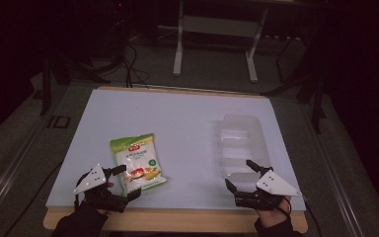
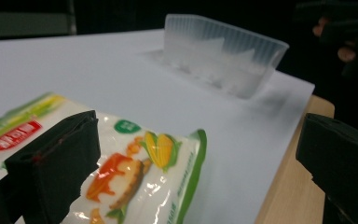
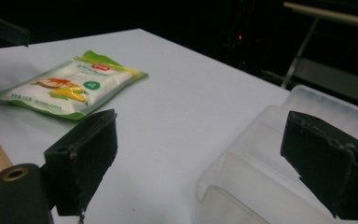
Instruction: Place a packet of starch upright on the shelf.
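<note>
With both grippers' jaws apart, the left gripper (image 1: 121,181) brackets the snack bag (image 1: 138,162) at lower left, seemingly pre-grasp; next it likely closes, while the right gripper (image 1: 241,174) waits by the clear tray (image 1: 242,143).

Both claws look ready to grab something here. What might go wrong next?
The snack packet is glossy and lies flat, so the open left gripper, whose jaws straddle its near corner, might slip off or merely pinch the film. The clear plastic container looks thin and light; the open right gripper at its near end could push it along the table or buckle its wall.
</note>
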Available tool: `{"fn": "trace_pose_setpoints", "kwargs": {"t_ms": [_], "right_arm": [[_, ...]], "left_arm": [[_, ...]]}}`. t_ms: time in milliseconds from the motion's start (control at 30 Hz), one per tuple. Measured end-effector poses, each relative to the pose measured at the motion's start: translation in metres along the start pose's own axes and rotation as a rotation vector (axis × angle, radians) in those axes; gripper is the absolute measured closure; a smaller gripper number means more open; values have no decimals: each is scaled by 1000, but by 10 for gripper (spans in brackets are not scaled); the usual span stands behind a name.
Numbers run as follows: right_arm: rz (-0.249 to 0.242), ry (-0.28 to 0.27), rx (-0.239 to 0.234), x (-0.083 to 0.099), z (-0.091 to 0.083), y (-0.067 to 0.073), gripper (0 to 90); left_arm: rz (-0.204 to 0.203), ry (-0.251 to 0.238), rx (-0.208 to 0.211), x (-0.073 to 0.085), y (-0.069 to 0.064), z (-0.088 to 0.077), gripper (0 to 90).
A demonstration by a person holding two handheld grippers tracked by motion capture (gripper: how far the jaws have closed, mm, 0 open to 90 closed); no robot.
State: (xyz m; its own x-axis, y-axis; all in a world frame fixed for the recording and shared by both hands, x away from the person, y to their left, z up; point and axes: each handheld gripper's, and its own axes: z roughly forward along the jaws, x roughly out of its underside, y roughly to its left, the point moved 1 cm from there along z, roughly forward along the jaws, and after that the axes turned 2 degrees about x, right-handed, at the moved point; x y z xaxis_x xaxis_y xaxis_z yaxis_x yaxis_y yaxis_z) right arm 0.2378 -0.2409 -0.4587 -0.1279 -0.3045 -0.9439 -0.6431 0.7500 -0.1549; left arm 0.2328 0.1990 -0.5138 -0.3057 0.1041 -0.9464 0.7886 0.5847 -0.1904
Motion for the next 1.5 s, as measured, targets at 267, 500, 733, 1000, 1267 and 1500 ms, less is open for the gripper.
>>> {"fn": "trace_pose_setpoints", "kwargs": {"t_ms": [267,500,733,1000,1267,1500], "right_arm": [[32,-19,-7,-1,-1,-3,106],[38,-32,-54,-4,-2,2,106],[47,-55,-109,-9,-3,10,94],[32,-94,-128,-15,-5,17,94],[12,-92,-129,-16,-6,20,99],[8,-86,-149,-17,-6,24,99]], "left_arm": [[6,25,28,-7,-5,-2,2],[36,1,27,-17,-9,-2,2],[-1,-42,-52,-25,14,-3,2],[-36,-54,-166,-42,56,-14,2],[-59,16,-221,-51,92,-7,26],[-141,71,-259,-42,119,3,48]]}}
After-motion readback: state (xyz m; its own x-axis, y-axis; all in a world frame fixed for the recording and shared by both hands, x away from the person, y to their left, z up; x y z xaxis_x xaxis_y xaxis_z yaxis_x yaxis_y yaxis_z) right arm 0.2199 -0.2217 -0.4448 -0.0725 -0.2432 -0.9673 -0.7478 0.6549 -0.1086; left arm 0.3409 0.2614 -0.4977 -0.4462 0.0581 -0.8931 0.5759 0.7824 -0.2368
